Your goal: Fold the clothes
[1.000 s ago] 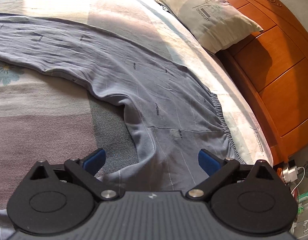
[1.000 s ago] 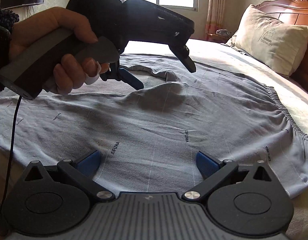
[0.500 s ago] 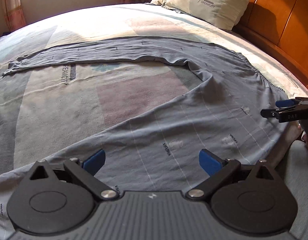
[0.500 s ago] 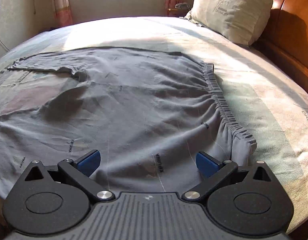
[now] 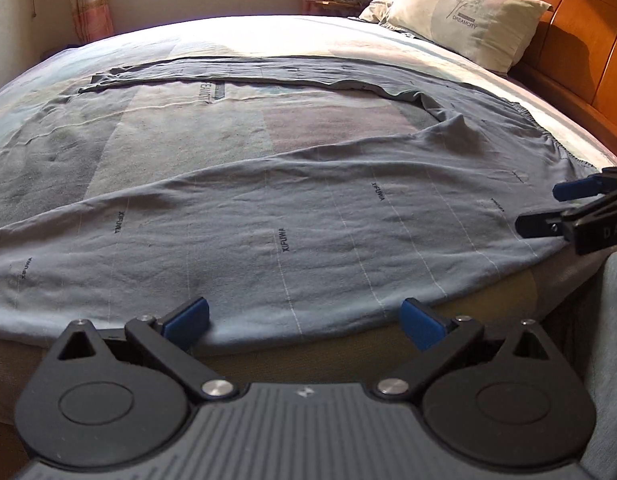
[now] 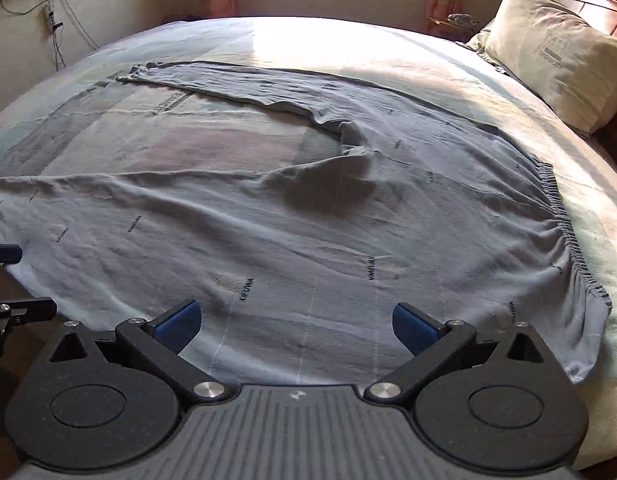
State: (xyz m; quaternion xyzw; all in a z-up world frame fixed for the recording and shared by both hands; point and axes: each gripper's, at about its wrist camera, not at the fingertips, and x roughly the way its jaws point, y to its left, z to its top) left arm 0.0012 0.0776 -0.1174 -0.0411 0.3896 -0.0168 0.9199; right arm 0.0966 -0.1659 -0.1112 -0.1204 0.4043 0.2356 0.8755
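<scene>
A pair of grey-blue trousers (image 5: 292, 216) lies spread on the bed with both legs apart, the elastic waistband (image 6: 564, 236) towards the headboard side. My left gripper (image 5: 304, 320) is open and empty, at the near edge of the closer trouser leg. My right gripper (image 6: 294, 322) is open and empty, at the near edge of the trousers by the hip. The right gripper's fingers (image 5: 576, 190) show at the right edge of the left wrist view. The left gripper's fingers (image 6: 4, 254) show at the left edge of the right wrist view.
The trousers lie on a patchwork bedspread (image 5: 180, 136). A beige pillow (image 5: 464, 16) leans on the orange wooden headboard (image 5: 580, 40) at the right. A window and curtains are beyond the far side. Cables hang on the wall (image 6: 56, 32) at the left.
Both grippers have pulled back to the near edge of the bed and now look across the spread trousers. Both stay open and empty.
</scene>
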